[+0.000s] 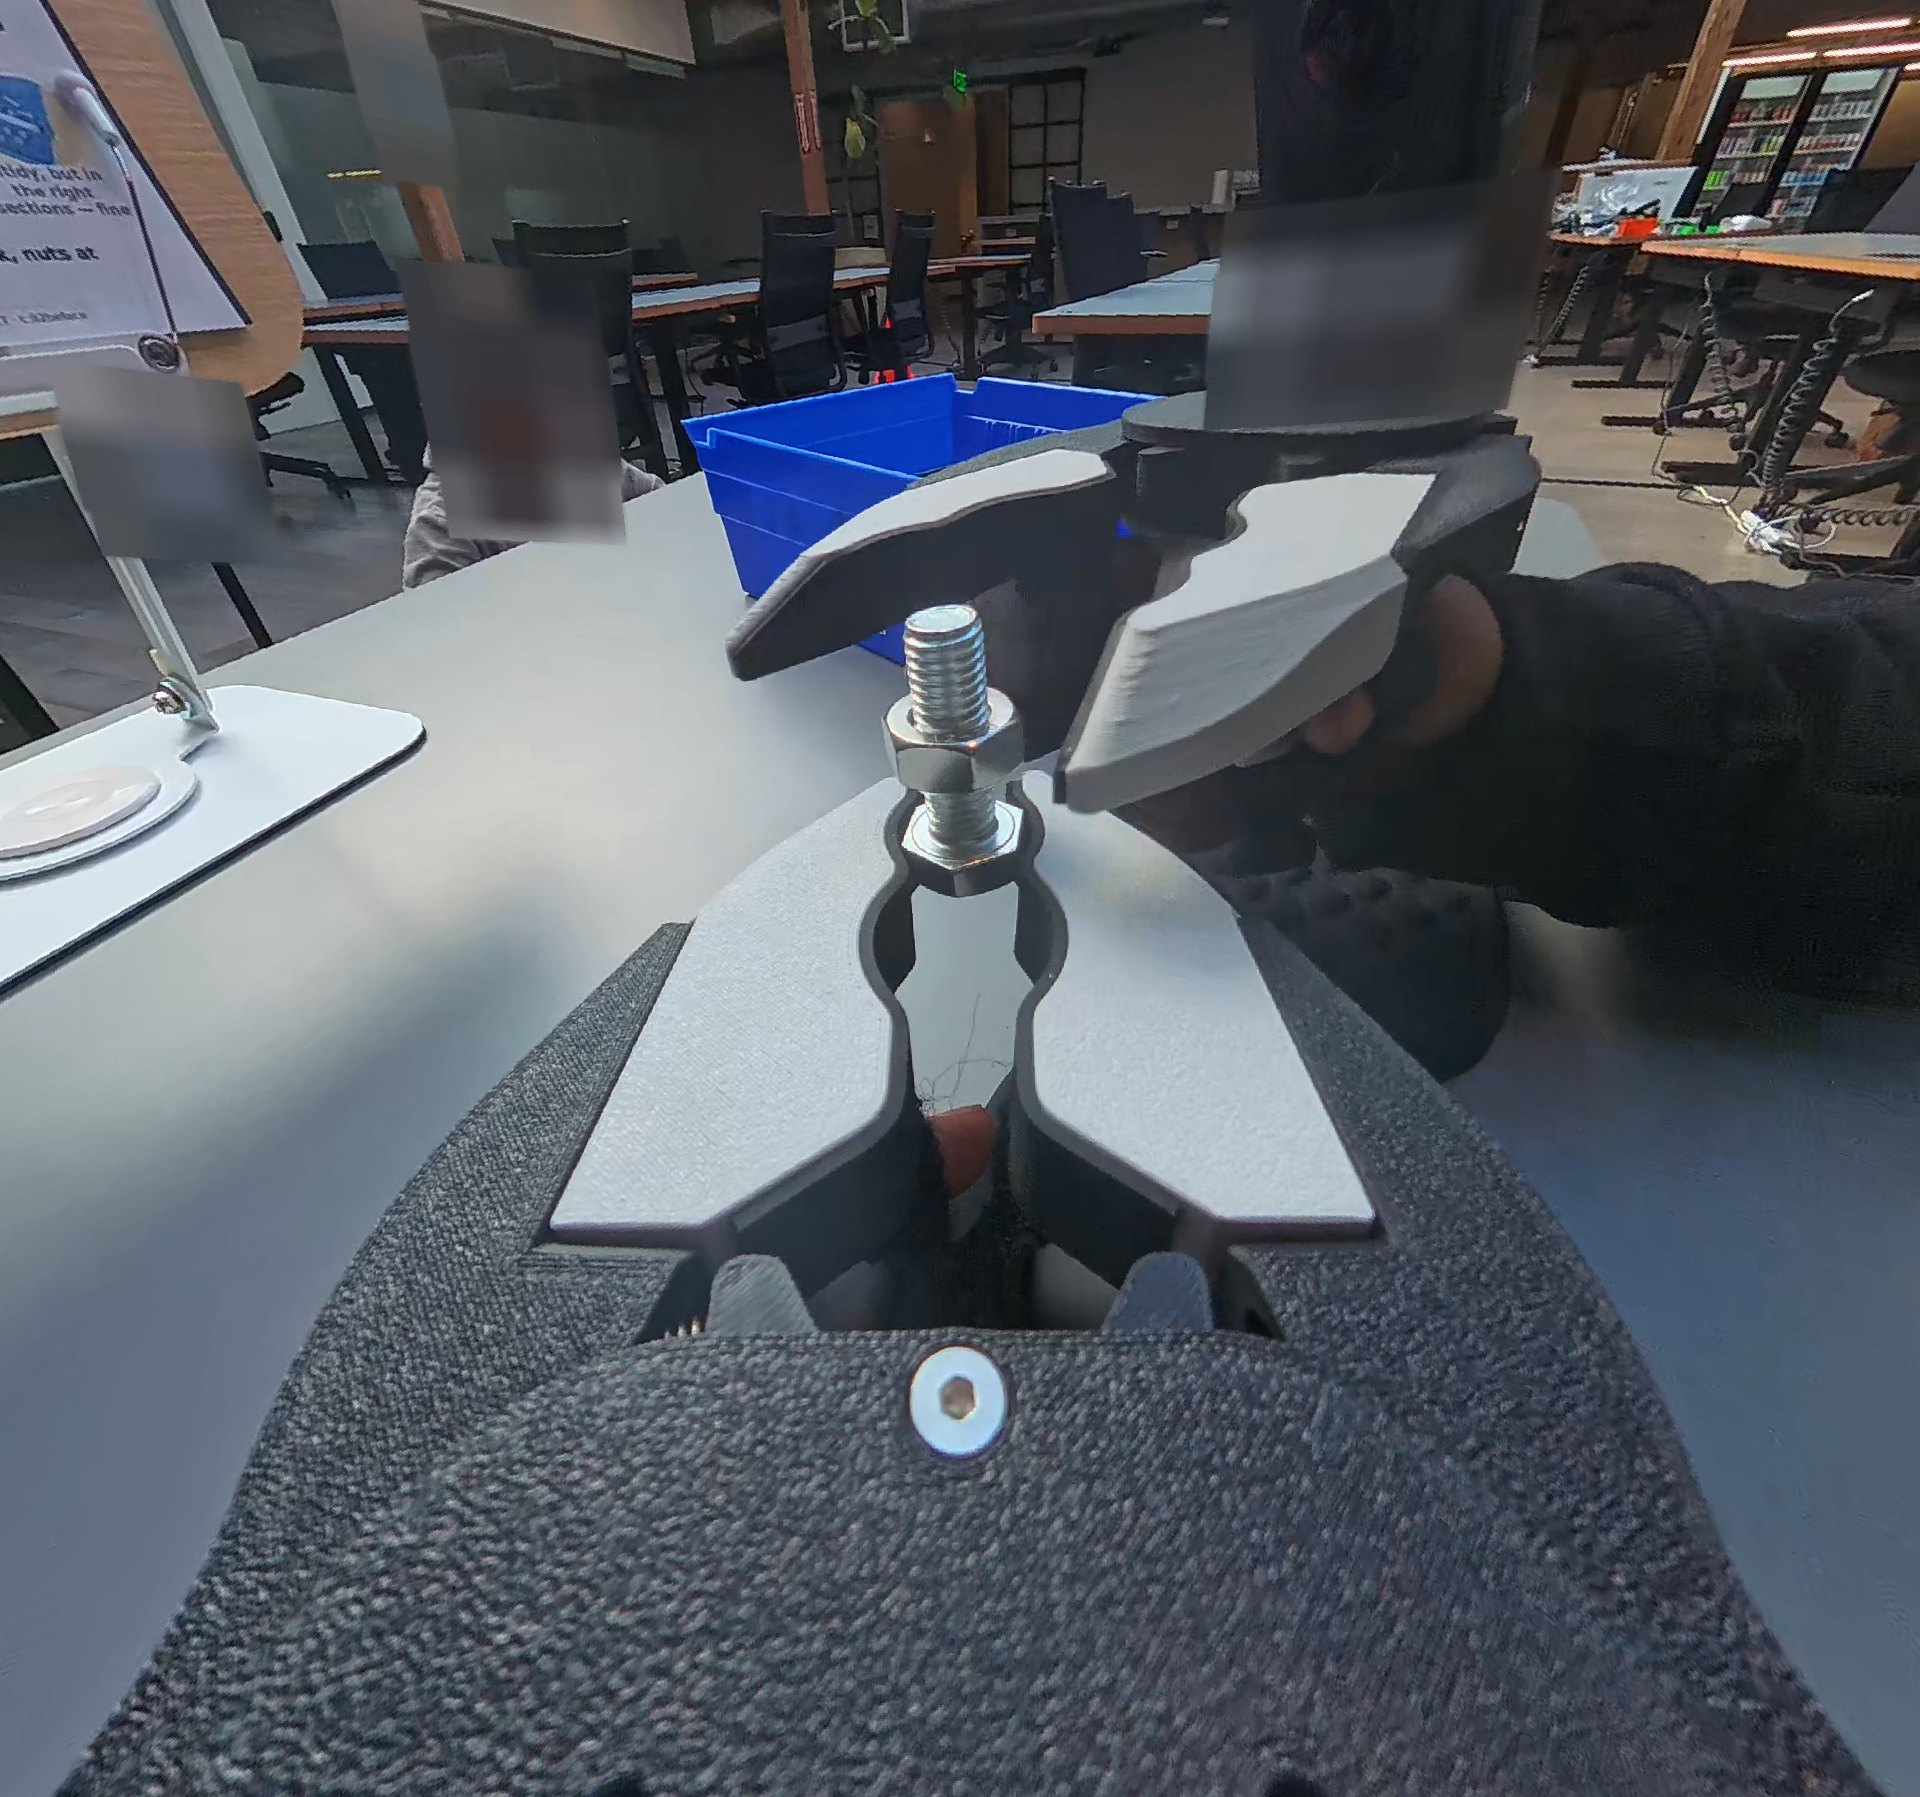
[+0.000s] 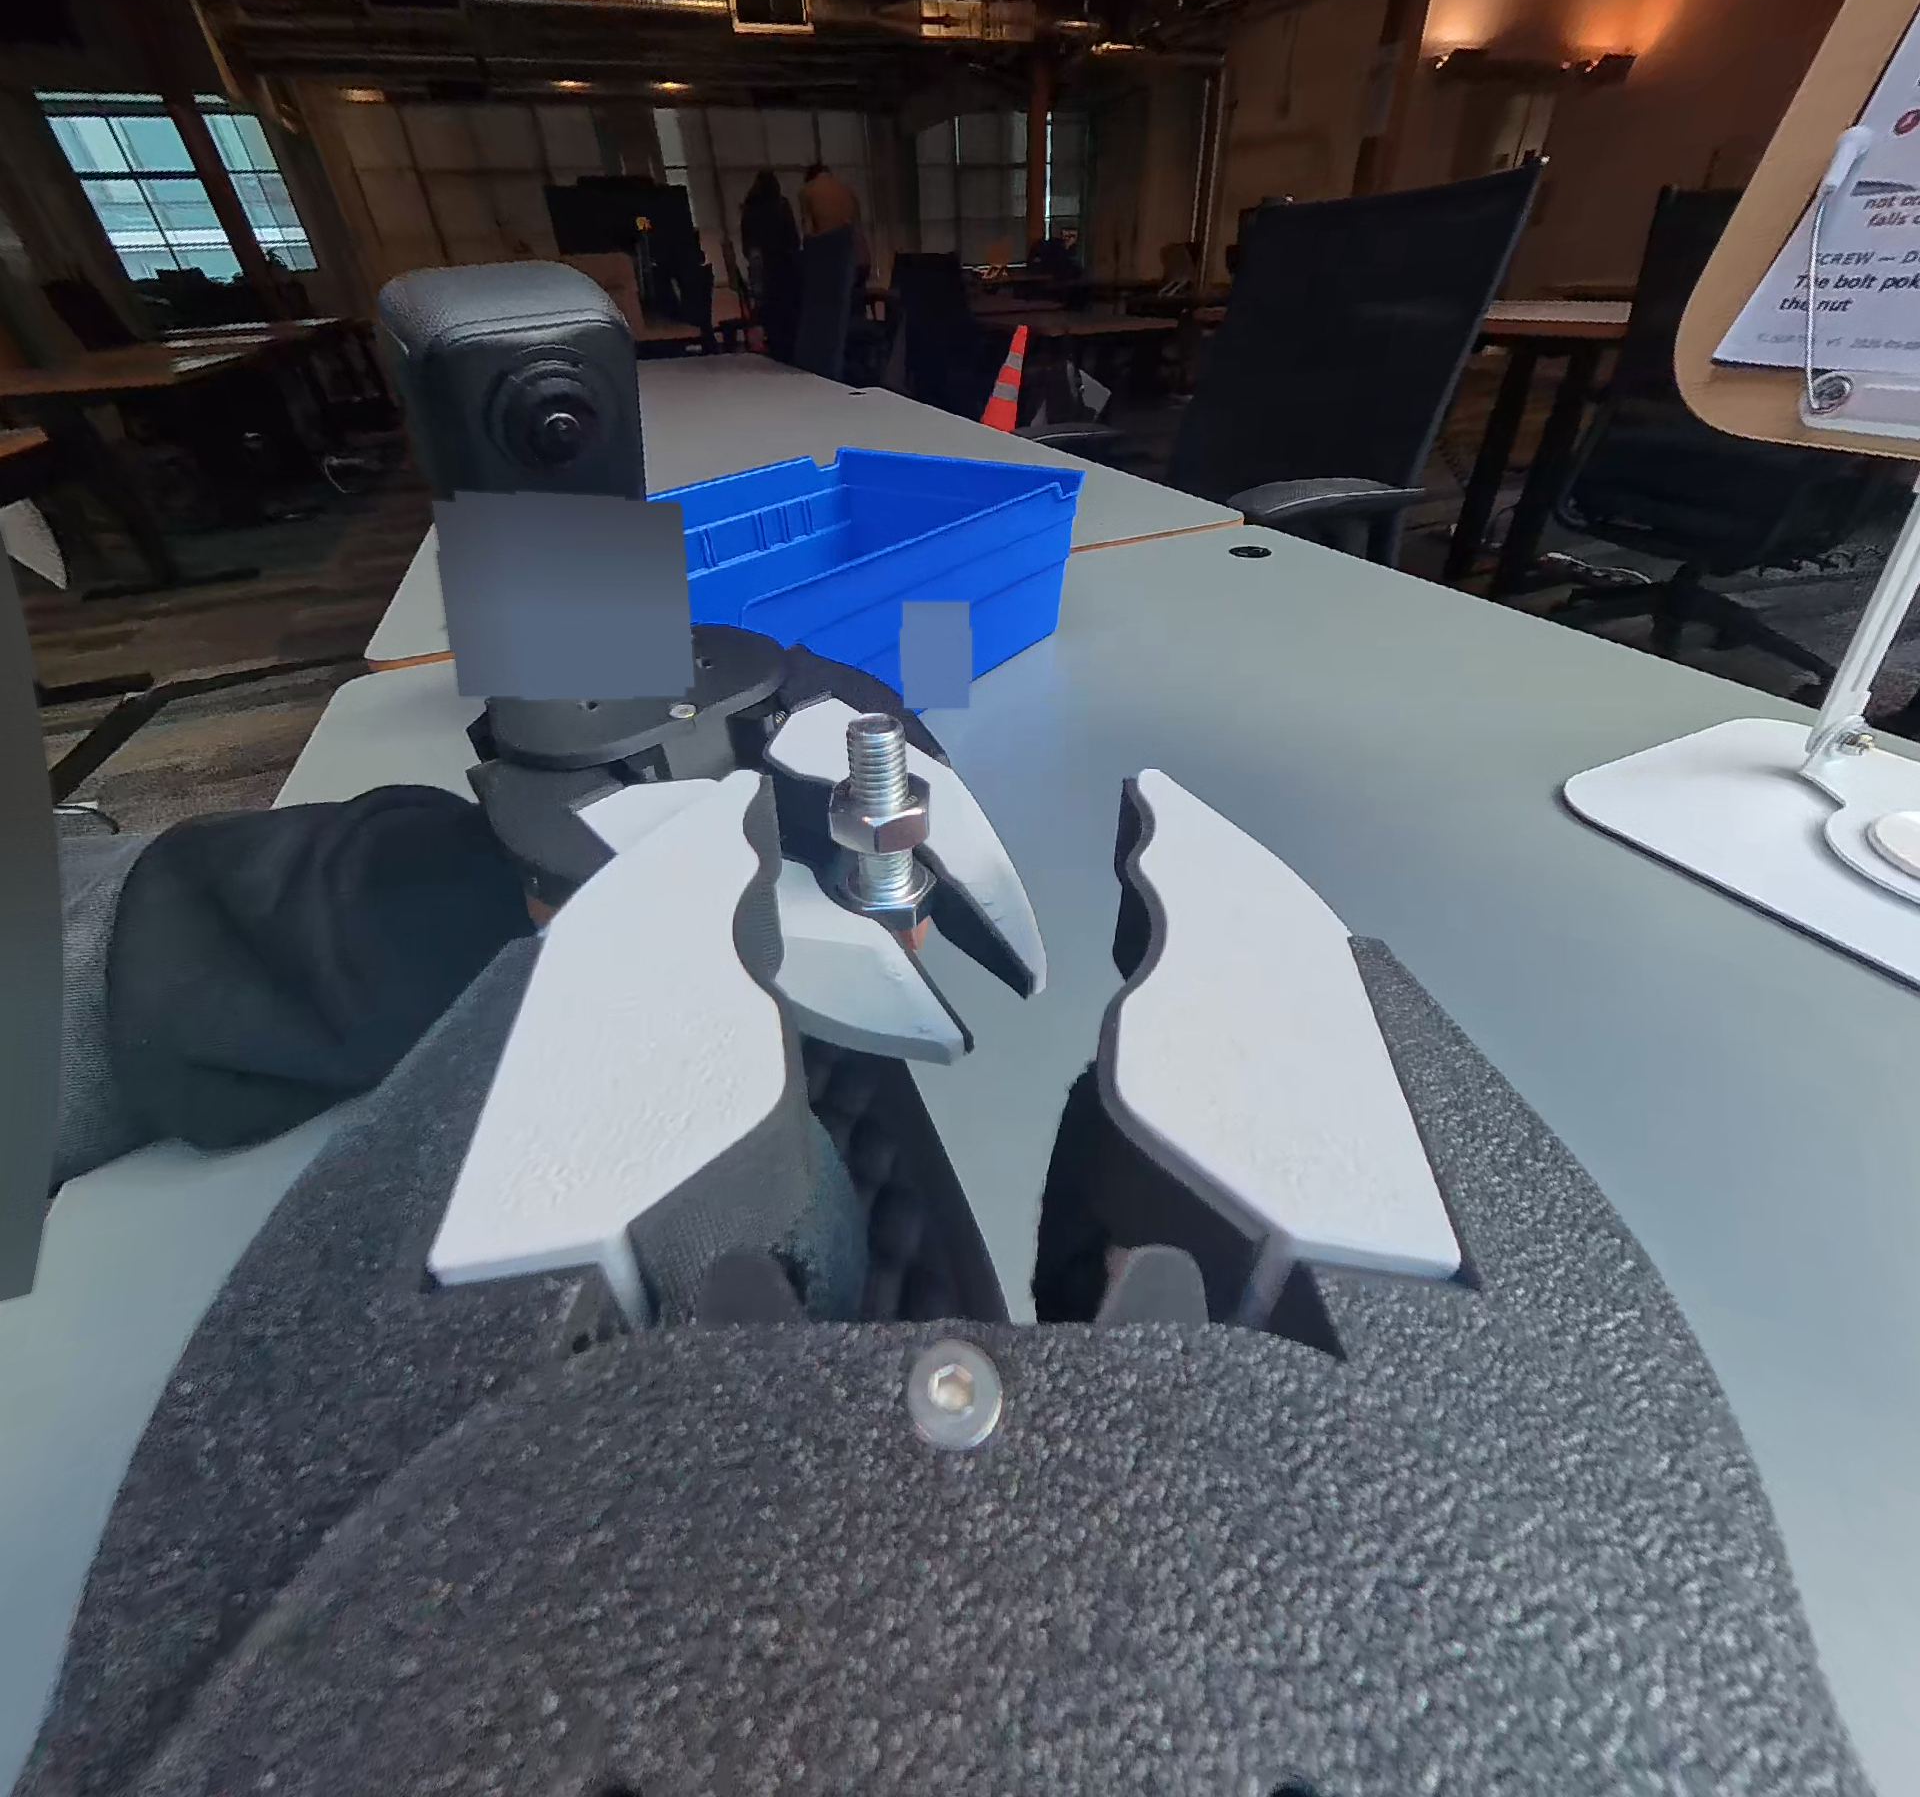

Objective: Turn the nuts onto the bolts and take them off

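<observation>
A silver bolt [image 1: 943, 656] stands upright, thread up, with a hex nut [image 1: 951, 748] partway down its shaft. My left gripper [image 1: 961, 804] is shut on the bolt's head, just above the grey table [image 1: 520, 708]. My right gripper [image 1: 902, 721] comes in from the far right, open, with a finger on each side of the bolt at about nut height and not touching it. In the right wrist view my right gripper [image 2: 945, 781] is open, and the nut [image 2: 878, 810] and bolt [image 2: 876, 760] stand just beyond its fingertips, nearer the left one. The left gripper [image 2: 1000, 1007] holds the bolt there.
A blue plastic bin [image 1: 831, 459] [image 2: 935, 542] stands on the table behind the bolt. A white stand base [image 1: 260, 760] [image 2: 1714, 812] with a sign on a post sits to one side. Gloved hands hold both grippers. Office chairs and desks lie beyond the table. Both grippers' tips are close together, under 4 cm apart.
</observation>
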Demonstrator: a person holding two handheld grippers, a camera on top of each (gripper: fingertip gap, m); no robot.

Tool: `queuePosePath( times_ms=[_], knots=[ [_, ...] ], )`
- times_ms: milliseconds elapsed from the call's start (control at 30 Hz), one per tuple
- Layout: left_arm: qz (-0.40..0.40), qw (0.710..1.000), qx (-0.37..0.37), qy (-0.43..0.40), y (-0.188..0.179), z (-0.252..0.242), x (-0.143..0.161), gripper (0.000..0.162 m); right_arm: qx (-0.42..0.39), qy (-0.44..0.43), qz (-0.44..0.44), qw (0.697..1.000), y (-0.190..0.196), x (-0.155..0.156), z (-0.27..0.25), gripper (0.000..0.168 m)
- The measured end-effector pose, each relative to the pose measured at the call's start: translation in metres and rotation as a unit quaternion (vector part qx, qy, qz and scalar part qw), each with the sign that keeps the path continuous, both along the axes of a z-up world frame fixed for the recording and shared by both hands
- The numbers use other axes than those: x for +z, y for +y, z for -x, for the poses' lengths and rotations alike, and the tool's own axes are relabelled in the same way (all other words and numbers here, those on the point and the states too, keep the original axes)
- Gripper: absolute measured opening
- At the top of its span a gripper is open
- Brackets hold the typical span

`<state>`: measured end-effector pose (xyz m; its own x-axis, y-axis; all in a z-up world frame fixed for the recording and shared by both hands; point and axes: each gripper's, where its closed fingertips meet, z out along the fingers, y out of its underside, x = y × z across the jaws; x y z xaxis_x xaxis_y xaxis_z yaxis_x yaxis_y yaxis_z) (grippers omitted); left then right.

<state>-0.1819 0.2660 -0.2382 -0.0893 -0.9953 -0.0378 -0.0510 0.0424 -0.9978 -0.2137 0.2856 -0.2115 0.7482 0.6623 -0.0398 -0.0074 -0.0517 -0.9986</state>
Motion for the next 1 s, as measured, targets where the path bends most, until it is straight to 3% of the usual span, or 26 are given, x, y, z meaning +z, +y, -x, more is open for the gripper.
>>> queuePosePath(
  times_ms=[533,600,700,733,800,933,1000],
  knots=[
    [0.002,1.000,-0.002,0.001,0.000,0.000,-0.001,0.015,-0.028,-0.027,-0.007,0.999,-0.004,-0.003,-0.019,0.055],
    [0.003,1.000,-0.004,-0.001,0.000,0.000,0.000,0.015,-0.038,-0.029,-0.014,0.999,-0.005,-0.001,-0.025,0.044],
    [0.003,1.000,-0.003,0.000,0.000,0.000,-0.001,0.015,-0.050,-0.031,-0.033,0.998,-0.008,0.003,-0.034,0.012],
    [0.002,1.000,-0.004,0.000,0.000,0.000,-0.001,0.015,-0.053,-0.031,-0.036,0.997,-0.009,0.004,-0.036,0.010],
    [0.002,1.000,-0.004,0.000,0.000,0.000,-0.001,0.015,-0.043,-0.024,-0.040,0.998,-0.012,0.006,-0.034,0.014],
    [0.001,1.000,-0.002,0.001,0.000,0.000,-0.001,0.015,-0.009,0.017,-0.018,1.000,-0.010,0.007,-0.017,0.057],
    [-0.001,1.000,-0.003,0.003,-0.001,-0.001,-0.002,0.015,-0.009,0.015,-0.011,1.000,-0.004,0.004,-0.010,0.068]
  ],
)
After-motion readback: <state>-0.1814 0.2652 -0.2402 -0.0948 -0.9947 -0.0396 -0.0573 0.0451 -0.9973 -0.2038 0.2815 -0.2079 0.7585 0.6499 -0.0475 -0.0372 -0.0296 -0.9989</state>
